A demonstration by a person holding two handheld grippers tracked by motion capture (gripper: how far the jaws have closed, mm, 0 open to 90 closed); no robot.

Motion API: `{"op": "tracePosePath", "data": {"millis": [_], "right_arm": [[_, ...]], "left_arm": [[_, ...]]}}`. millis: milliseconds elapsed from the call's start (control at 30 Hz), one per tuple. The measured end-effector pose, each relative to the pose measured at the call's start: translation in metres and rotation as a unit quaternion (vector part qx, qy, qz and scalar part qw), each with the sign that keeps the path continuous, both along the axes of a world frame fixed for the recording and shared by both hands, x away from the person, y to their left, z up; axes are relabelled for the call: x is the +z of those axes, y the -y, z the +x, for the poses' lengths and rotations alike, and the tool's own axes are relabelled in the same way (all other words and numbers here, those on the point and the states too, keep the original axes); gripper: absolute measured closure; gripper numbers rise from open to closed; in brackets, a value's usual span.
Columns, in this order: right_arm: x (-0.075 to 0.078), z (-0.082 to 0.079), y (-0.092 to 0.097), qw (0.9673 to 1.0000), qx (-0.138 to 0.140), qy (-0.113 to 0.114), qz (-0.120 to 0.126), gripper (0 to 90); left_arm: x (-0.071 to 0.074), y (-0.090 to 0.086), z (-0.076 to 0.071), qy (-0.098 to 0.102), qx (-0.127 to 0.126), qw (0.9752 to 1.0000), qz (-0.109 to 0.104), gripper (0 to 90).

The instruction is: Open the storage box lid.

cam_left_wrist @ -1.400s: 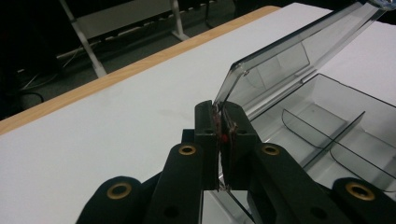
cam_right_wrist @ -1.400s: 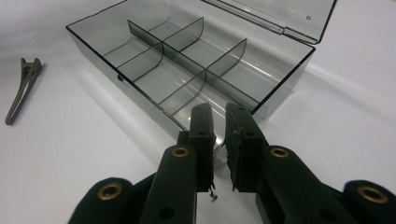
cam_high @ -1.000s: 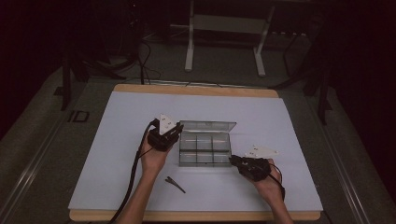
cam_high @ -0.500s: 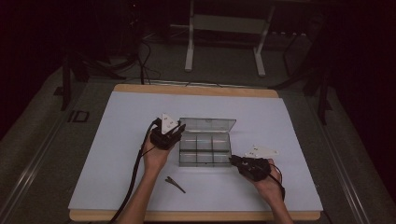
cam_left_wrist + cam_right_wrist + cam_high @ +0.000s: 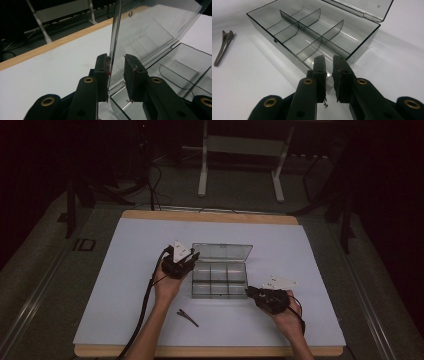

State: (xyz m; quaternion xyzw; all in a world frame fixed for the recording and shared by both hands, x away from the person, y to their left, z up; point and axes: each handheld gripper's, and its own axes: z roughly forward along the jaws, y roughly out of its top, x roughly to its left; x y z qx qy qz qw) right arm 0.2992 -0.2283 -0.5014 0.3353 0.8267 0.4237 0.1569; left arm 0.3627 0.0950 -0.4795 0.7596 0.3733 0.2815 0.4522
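- On a white worktop [image 5: 125, 285], a clear plastic compartment box [image 5: 218, 281] sits open near the middle, its lid [image 5: 221, 252] standing up along the far edge, between a person's two hands.
- The high view places the left gripper [image 5: 186, 261] at the box's left end by the lid, and the right gripper [image 5: 250, 293] at the box's near right corner, each with a grey three-cornered plate on top.
- The left gripper view shows what the high view cannot: the lid's edge [image 5: 113, 40] stands upright between the two black fingers [image 5: 102, 72], close against the left pad and clear of the right one. The fingers have just been opening and are spread, with the lid between them but not clamped.
- The right gripper view brings the dividers [image 5: 312, 37] into reach of the eye: one long wall and curved cross walls split the box [image 5: 294, 47] into six compartments, all bare.
- In that view the right gripper [image 5: 329, 72] has its fingers drawn close around the near corner wall of the box; whether the pads actually press on it is hard to make out.
- A dark metal hair clip [image 5: 188, 317] lies on the worktop in front of the box, nearer the left forearm; the right gripper view catches it [image 5: 223, 47] at its left edge.
- No brand, label or writing can be read on the box or grippers.
- Beyond the worktop's wooden rim the room is dim; frame legs and cables are barely legible.
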Motion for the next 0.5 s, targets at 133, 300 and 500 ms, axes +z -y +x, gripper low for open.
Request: {"op": "tracePosePath", "data": {"millis": [133,300,500], "right_arm": [[-0.0001,0.0000,0.0001,1.0000,0.000,0.000,0.001,80.7],[-0.0001,0.0002,0.0003,1.0000,0.000,0.000,0.001,80.7],[-0.0002,0.0002,0.0002,1.0000,0.000,0.000,0.001,80.6]], "left_arm": [[-0.0019,-0.0003,0.0024,0.002,-0.001,1.0000,-0.001,73.5],[-0.0037,-0.0007,0.0049,0.003,-0.005,1.0000,0.001,73.5],[-0.0065,-0.0008,0.0082,0.002,-0.008,1.0000,0.005,72.6]]}}
